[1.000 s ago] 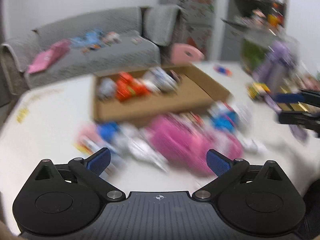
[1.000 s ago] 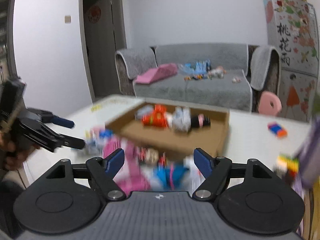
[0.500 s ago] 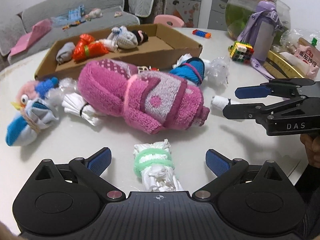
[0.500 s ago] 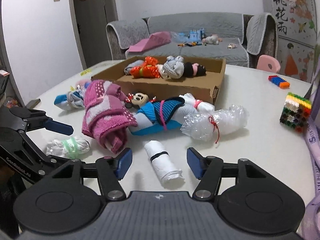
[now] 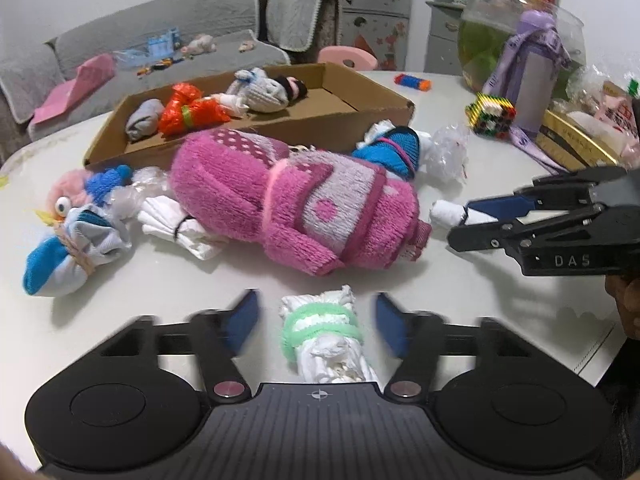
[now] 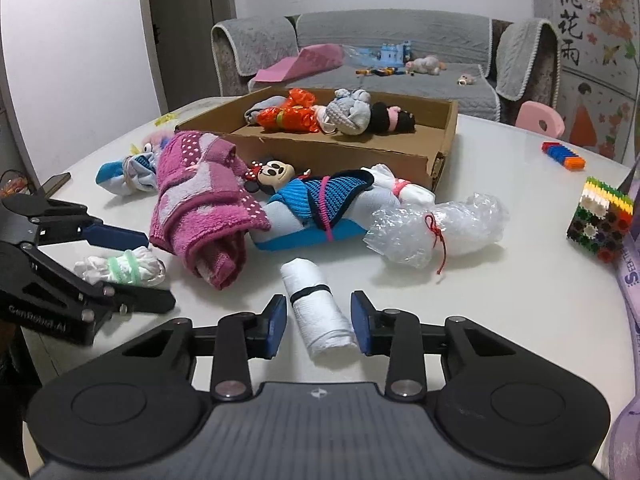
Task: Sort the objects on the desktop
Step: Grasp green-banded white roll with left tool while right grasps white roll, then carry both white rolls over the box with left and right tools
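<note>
Left wrist view
- Left gripper (image 5: 316,322): jaws apart, one blue pad on each side of the white bundle with green band (image 5: 325,338); a gap shows on both sides, no contact. The pads are blurred.
- White bundle with green band: lies on the white table (image 5: 192,280), near edge, between the jaws.
- Pink towel roll (image 5: 296,208): centre of the table, just beyond the bundle.
- Cardboard tray (image 5: 360,112): far side, behind the towel roll; holds an orange bundle (image 5: 192,110), a grey sock ball (image 5: 144,120) and a grey-and-black roll (image 5: 268,92).
- Right gripper (image 5: 456,224): enters from the right, fingers spread around the white roll with black band (image 5: 446,213).
- Blue-and-white sock bundle (image 5: 60,248): left of the table.
- Block cube (image 5: 490,114): far right, beside a purple bottle (image 5: 536,84).

Right wrist view
- Right gripper (image 6: 319,326): fingers open, straddling the white roll with black band (image 6: 318,314); a narrow gap shows at each pad.
- White roll with black band: on the table, near centre, lengthwise between the pads.
- Left gripper (image 6: 156,268): at the left, jaws parted about the white bundle with green band (image 6: 122,266).
- Bubble-wrap bundle (image 6: 436,228): right of centre, tied with red string.
- Blue mouse-doll bundle (image 6: 316,204): between the pink towel roll (image 6: 200,204) and the bubble wrap, in front of the cardboard tray (image 6: 344,152).
</note>
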{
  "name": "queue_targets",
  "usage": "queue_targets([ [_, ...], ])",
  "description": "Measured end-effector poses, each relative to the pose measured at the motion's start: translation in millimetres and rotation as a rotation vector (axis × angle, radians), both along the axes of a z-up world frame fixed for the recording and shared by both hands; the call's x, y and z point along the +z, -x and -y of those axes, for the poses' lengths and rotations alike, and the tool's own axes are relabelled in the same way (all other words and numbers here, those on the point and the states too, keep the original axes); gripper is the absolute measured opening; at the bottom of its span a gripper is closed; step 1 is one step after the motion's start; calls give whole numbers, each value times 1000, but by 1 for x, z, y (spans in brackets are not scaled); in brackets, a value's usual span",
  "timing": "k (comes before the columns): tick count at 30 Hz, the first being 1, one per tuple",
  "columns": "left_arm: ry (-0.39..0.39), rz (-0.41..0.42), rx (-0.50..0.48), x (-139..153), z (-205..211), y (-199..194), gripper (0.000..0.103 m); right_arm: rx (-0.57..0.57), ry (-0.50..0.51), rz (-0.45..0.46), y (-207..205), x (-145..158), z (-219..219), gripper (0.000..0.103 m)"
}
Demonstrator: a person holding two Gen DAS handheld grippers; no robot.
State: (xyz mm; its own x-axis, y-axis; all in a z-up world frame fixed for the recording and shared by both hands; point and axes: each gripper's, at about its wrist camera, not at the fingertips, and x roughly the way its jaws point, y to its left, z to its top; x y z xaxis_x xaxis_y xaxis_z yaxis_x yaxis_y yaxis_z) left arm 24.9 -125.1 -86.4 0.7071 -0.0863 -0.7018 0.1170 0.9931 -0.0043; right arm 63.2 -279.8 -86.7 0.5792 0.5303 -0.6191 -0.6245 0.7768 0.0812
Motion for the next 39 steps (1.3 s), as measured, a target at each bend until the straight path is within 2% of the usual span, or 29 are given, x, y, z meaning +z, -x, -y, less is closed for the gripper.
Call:
queue_targets([
  [1, 8, -2, 13, 1, -3, 0, 45, -3, 4, 3, 0, 0, 0, 27],
  [8, 42, -14, 43, 5, -13, 4, 43, -2, 22, 18, 4, 1, -1, 22],
  [16, 64, -4, 77, 20, -26, 12, 43, -14, -1, 9, 5, 4, 5, 21],
  [21, 68, 33, 87, 45, -39, 20, 43, -36, -50, 11, 7, 9, 14, 21],
  [29, 49, 90, 109, 99, -70, 25, 43, -102, -219, -14, 0, 31, 44, 21],
  [34, 43, 127, 127, 133, -91, 14, 43, -106, -275, 12, -4, 66, 49, 21],
  [39, 39, 154, 133, 160, -105, -15, 43, -84, -306, 55, -19, 103, 42, 21],
])
